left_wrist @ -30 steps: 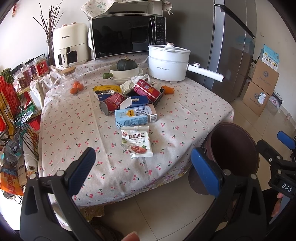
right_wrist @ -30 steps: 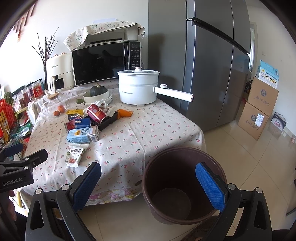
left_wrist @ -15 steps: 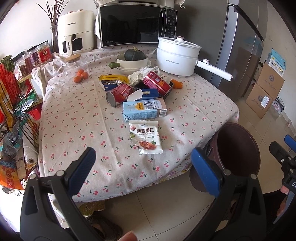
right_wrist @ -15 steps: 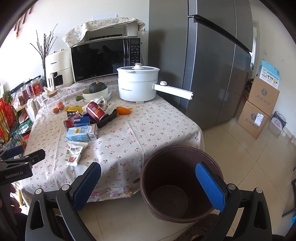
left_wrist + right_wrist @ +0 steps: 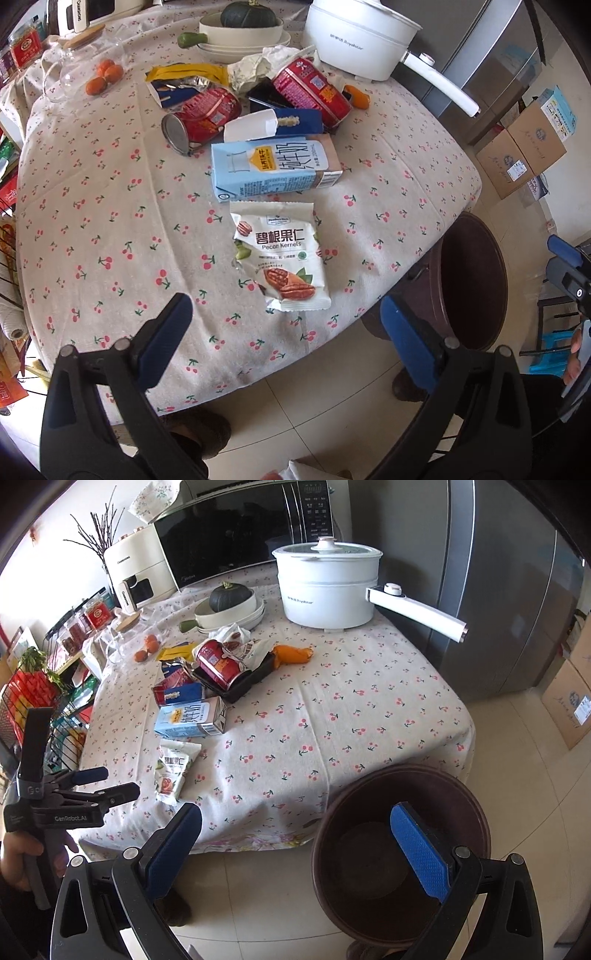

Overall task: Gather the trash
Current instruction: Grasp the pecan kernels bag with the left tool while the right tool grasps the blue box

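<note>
Left gripper (image 5: 284, 325) spread wide and empty, hovering over the near edge of the table (image 5: 92, 206), blue pads (image 5: 166, 328) to either side of the nut packet (image 5: 282, 258) but apart from it. Right gripper (image 5: 295, 843) also wide open, holding nothing, poised off the table's near side above the brown bin (image 5: 402, 849) — bin standing on the floor just beside the table's corner, nothing visible inside.

Trash all on the cherry-print cloth: nut packet lying flat nearest the table's front edge; blue milk carton (image 5: 273, 166) on its side just behind the packet, nearly touching it; behind the carton a blue-and-white box (image 5: 273, 123), one red can (image 5: 201, 116) tipped over to the box's left, another red can (image 5: 312, 92) resting in a black tray (image 5: 236, 685) to its right. Crumpled paper (image 5: 251, 68) and a yellow wrapper (image 5: 188, 72) farther back in the same heap.

Toward the table's back: white pot (image 5: 328, 587) with a long handle, a bowl with a green squash (image 5: 229, 596), a microwave (image 5: 243, 531) — all well apart from the grippers.
</note>
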`<state>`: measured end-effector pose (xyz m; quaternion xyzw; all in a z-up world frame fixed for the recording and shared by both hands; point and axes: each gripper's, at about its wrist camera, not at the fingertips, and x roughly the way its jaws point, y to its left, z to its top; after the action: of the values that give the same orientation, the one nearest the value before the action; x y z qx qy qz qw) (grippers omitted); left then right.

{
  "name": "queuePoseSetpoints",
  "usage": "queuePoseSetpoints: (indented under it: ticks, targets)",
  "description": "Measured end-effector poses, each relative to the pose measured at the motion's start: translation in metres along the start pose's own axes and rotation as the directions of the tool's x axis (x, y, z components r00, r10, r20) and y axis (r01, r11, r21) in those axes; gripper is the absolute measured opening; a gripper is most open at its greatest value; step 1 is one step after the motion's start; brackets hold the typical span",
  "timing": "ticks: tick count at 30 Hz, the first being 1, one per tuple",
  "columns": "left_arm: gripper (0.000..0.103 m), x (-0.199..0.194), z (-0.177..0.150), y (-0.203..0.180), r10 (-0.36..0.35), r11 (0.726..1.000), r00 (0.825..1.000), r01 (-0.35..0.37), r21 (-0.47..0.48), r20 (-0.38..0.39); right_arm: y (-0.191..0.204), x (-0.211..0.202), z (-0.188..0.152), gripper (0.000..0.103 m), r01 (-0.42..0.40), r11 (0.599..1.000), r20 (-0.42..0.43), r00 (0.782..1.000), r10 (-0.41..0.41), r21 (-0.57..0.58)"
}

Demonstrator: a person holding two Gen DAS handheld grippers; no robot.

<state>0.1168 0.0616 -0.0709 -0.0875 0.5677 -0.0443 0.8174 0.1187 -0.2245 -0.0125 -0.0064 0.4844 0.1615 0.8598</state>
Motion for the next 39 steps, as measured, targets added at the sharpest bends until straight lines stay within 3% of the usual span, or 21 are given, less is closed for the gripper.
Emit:
queuePoseSetpoints:
  ticks: [2, 5, 13, 17, 22, 27, 33, 39]
  targets:
    - [0.100, 0.019, 0.006, 0.002, 0.014, 1.000, 0.999, -0.014, -0.001, -0.035, -0.011, 0.023, -0.002, 0.103, -0.016, 0.999, -0.022, 1.000, 0.017, 0.036]
    - [0.100, 0.041, 0.016, -0.001, 0.025, 1.000, 0.997, -0.025, 0.008, -0.079, -0.025, 0.051, -0.006, 0.103, -0.006, 0.998, -0.141, 0.990, 0.016, 0.068]
    - [0.100, 0.075, 0.030, -0.010, 0.118, 0.993, 0.982, -0.116, 0.022, -0.144, -0.038, 0.058, 0.013, 0.103, 0.042, 0.997, -0.126, 0.991, -0.034, 0.063]
    - [0.095, 0.077, 0.034, -0.006, 0.100, 0.995, 0.985, -0.102, -0.010, -0.139, -0.037, 0.063, 0.015, 0.103, 0.031, 0.997, -0.144, 0.989, -0.020, 0.073]
    - [0.076, 0.068, 0.035, -0.005, 0.067, 0.998, 0.991, -0.068, -0.008, -0.114, -0.029, 0.069, 0.018, 0.103, 0.032, 0.997, -0.153, 0.988, -0.021, 0.065]
    - [0.072, 0.060, 0.031, 0.008, 0.008, 0.999, 0.993, -0.013, -0.042, -0.120, -0.015, 0.072, 0.026, 0.103, 0.021, 0.998, -0.149, 0.989, -0.012, 0.055]
    - [0.072, 0.022, 0.020, 0.041, -0.060, 0.993, 0.996, 0.053, -0.101, -0.060, 0.021, 0.083, 0.045, 0.103, -0.002, 1.000, -0.138, 0.990, 0.003, 0.008]
    - [0.072, -0.004, 0.017, 0.076, 0.002, 0.991, 1.000, 0.002, -0.137, 0.030, 0.067, 0.105, 0.069, 0.103, -0.085, 0.996, -0.148, 0.986, 0.082, -0.015]
